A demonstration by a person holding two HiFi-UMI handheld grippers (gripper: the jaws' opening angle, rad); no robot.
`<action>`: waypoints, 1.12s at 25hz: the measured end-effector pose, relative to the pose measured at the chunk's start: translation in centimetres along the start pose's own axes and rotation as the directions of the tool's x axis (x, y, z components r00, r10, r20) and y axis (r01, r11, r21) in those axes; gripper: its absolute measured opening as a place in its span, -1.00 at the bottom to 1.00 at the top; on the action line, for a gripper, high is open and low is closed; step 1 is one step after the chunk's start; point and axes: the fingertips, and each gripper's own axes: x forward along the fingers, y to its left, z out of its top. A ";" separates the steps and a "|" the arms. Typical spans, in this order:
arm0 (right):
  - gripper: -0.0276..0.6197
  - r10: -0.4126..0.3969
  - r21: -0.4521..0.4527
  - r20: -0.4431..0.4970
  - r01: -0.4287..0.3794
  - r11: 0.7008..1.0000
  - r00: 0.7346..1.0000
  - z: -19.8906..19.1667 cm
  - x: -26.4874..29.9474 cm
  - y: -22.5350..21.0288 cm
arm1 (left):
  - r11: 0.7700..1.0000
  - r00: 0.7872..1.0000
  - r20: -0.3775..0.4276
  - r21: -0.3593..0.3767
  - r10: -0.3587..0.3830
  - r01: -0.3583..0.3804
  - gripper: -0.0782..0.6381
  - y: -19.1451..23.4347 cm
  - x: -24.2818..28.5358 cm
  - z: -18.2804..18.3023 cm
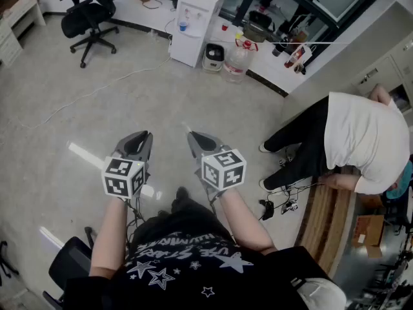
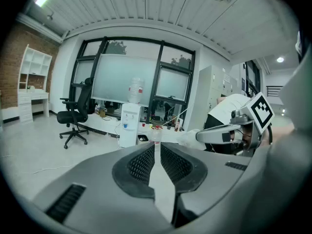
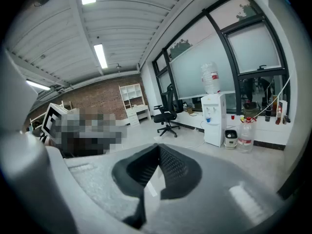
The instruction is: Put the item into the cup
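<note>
No cup and no item to put in it show in any view. In the head view both grippers are held out at waist height over bare floor, pointing forward. My left gripper [image 1: 143, 136] has its jaws closed together with nothing between them, and its own view shows the ribbed pads [image 2: 141, 162] almost touching. My right gripper [image 1: 193, 137] is likewise shut and empty, its pads [image 3: 173, 164] meeting at the tip. The two grippers are side by side, a short gap apart. The right gripper's marker cube [image 2: 258, 110] shows at the right of the left gripper view.
A white water dispenser [image 1: 197, 18] and a large water bottle [image 1: 236, 62] stand by the far wall. A black office chair [image 1: 90, 15] is at the far left. A person in a white shirt [image 1: 361, 141] bends over a wooden table [image 1: 326, 218] at the right, with cables [image 1: 277, 205] on the floor beside it.
</note>
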 end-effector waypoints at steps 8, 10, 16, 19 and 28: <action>-0.91 -0.021 -0.005 -0.001 0.021 1.000 1.000 -0.6 -0.3 0.2 | 1.000 1.000 0.018 0.011 -0.020 0.020 -0.66 -0.3 -1.1 -0.3; -0.91 -0.021 -0.001 -0.002 0.021 1.000 1.000 -0.9 -0.4 0.4 | 0.999 0.999 0.019 0.025 -0.027 0.027 -0.66 -0.6 -1.4 -0.4; -0.91 -0.029 -0.053 0.022 0.030 0.998 0.999 -0.6 -1.1 1.5 | 1.000 1.000 0.015 0.015 -0.027 0.027 -0.66 -0.8 -2.7 -1.1; -0.91 -0.039 -0.052 0.035 0.040 0.998 0.999 -1.1 -1.3 2.2 | 1.000 1.000 -0.001 0.014 -0.026 0.026 -0.66 -0.1 -3.5 -2.1; -0.91 -0.013 0.016 0.012 0.012 1.000 1.000 -2.3 0.6 0.9 | 1.000 1.000 -0.007 -0.026 -0.005 0.004 -0.66 2.0 -2.6 -2.7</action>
